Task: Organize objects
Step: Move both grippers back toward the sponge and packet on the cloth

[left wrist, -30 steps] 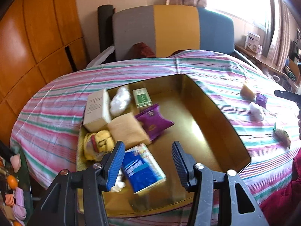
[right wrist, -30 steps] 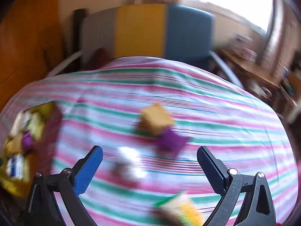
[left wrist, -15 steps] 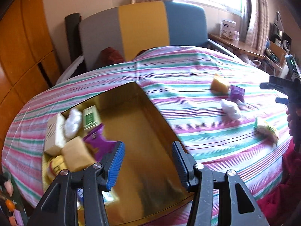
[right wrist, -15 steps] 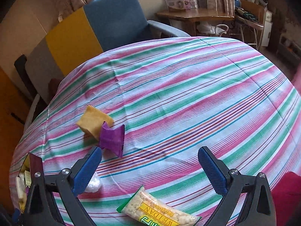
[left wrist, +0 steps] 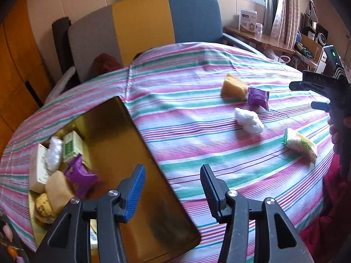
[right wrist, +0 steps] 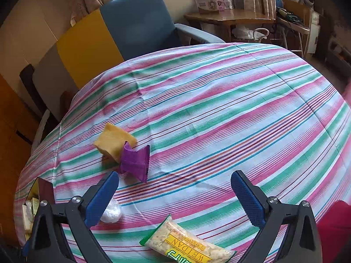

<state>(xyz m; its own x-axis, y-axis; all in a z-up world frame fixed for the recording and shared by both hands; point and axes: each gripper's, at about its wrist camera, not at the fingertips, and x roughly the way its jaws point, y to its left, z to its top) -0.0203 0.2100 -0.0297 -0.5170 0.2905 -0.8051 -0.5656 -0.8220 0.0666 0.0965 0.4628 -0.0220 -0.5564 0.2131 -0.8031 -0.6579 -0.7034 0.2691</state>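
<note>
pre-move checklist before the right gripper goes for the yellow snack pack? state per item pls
1. Right gripper open and empty: ok, nothing between the pads.
2. Snack pack reachable: ok, it lies flat on the cloth just below the right gripper.
3. Pack clear of neighbours: ok, the white wad lies apart from it; the purple packet and yellow block sit farther off.
4. Room in the gold tray: ok, its right half is bare.
5. Left gripper out of the way: not ok, it hovers open over the tray's right edge.
6. Pack sealed: cannot tell.
</note>
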